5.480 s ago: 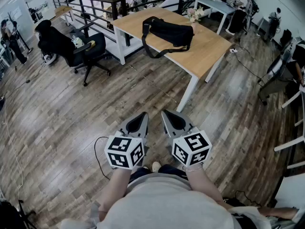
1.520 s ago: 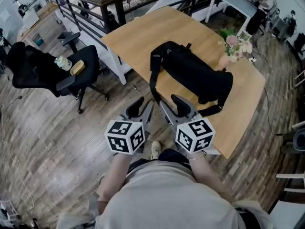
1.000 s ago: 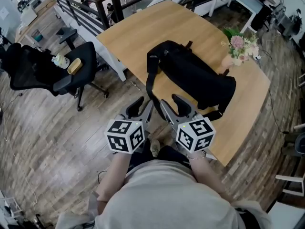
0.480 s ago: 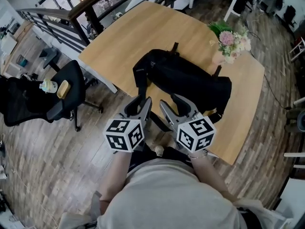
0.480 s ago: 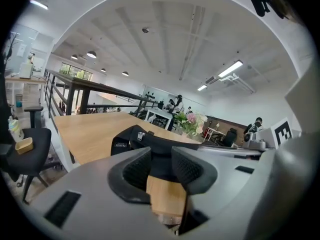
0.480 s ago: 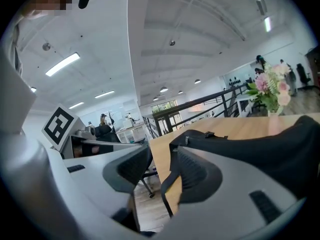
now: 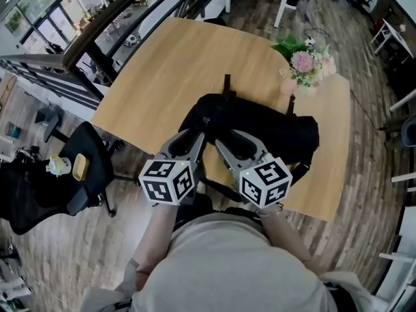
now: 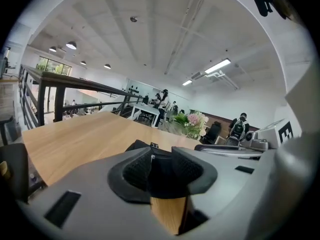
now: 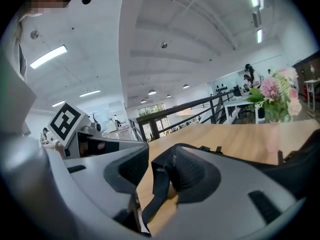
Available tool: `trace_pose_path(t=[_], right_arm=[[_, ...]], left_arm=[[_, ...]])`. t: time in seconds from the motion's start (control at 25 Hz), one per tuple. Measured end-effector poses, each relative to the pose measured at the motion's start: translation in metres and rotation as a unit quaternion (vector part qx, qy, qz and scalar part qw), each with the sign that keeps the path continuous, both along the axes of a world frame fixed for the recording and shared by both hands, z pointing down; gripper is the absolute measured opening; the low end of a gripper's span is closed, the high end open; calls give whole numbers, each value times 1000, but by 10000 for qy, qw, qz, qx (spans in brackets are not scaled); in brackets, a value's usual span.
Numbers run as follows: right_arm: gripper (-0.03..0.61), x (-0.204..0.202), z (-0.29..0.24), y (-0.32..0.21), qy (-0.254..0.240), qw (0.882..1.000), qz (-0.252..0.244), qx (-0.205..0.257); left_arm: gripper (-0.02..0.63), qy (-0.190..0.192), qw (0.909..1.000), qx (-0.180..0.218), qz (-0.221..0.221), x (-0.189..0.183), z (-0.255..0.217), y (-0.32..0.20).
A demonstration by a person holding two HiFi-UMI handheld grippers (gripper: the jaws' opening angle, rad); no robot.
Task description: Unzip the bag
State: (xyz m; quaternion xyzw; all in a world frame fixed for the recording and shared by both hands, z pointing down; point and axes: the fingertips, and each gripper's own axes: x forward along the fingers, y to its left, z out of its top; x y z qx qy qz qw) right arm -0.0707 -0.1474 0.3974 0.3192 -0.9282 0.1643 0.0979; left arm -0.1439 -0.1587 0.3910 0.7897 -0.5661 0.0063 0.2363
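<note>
Two open, empty: left hand-held gripper (image 7: 194, 137); right hand-held gripper (image 7: 232, 142), jaws just narrowing. Both poised over bag (image 7: 266, 125) on worktop (image 7: 162, 64), likely to start unzipping.

Bright, even light fills the open office.
Ceiling strip lights (image 8: 216, 66) glare white overhead and the windows (image 7: 34, 4) wash out pale. Fisheye lenses bend every edge, black corners ringing both gripper views, whose closest foreground goes soft. Shadows on the table (image 7: 162, 64) stay faint.

Black soft bag (image 7: 270, 123) lies along the wooden table's (image 7: 162, 64) near edge; its strap (image 9: 159, 186) hangs over.
</note>
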Motion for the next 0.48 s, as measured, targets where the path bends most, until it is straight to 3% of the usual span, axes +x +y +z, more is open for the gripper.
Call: trace_pose_path(t=[0.48], right_arm=[[160,-22,5,-51,141,9956,916,144]], left_arm=[[147,-157,9942,-94,1059,-19,12,-65]])
